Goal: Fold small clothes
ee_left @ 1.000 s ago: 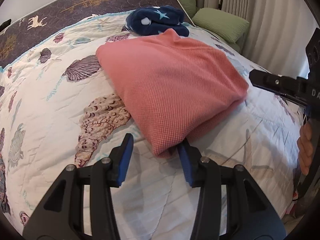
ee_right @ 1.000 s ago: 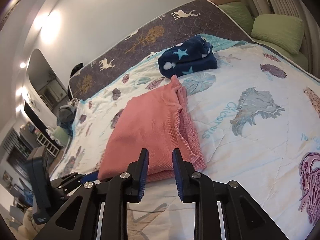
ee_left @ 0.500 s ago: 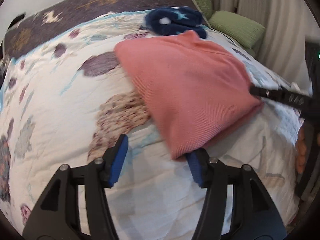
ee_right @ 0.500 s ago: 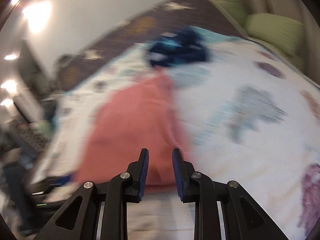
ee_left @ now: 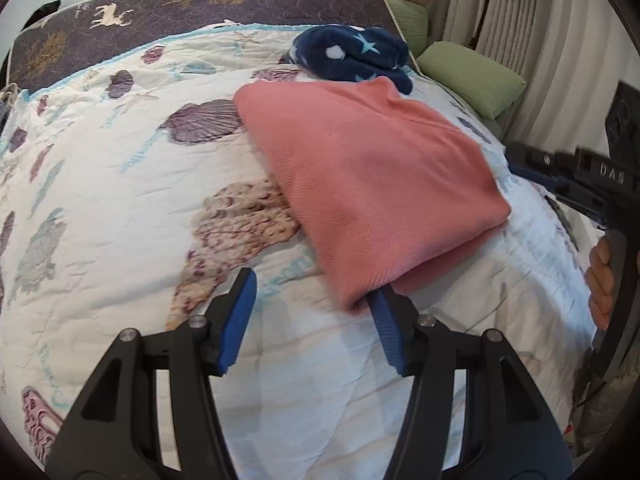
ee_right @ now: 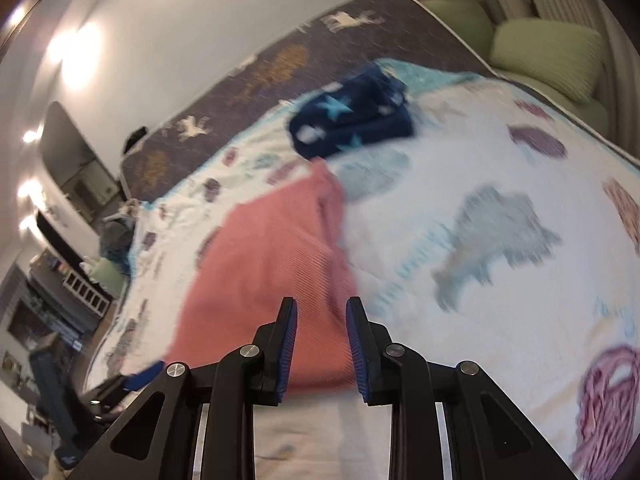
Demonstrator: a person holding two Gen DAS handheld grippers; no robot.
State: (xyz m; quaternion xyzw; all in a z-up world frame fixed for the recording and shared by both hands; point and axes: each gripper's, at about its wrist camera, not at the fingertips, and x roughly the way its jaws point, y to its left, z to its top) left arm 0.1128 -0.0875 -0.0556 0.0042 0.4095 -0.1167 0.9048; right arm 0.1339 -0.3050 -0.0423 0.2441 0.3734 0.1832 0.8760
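Counting two garments: one folded pink top (ee_left: 372, 184), one navy star bundle (ee_left: 352, 58). My left tongs (ee_left: 312, 320) gape wide, empty. My right tongs (ee_right: 322, 344) are narrow, opening, gripping nothing.

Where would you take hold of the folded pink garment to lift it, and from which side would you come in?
I would grip the pink garment at its near corner, coming from the bed's front edge. That corner lifts slightly off the quilt beside the open left gripper, so a finger could probably slide under.
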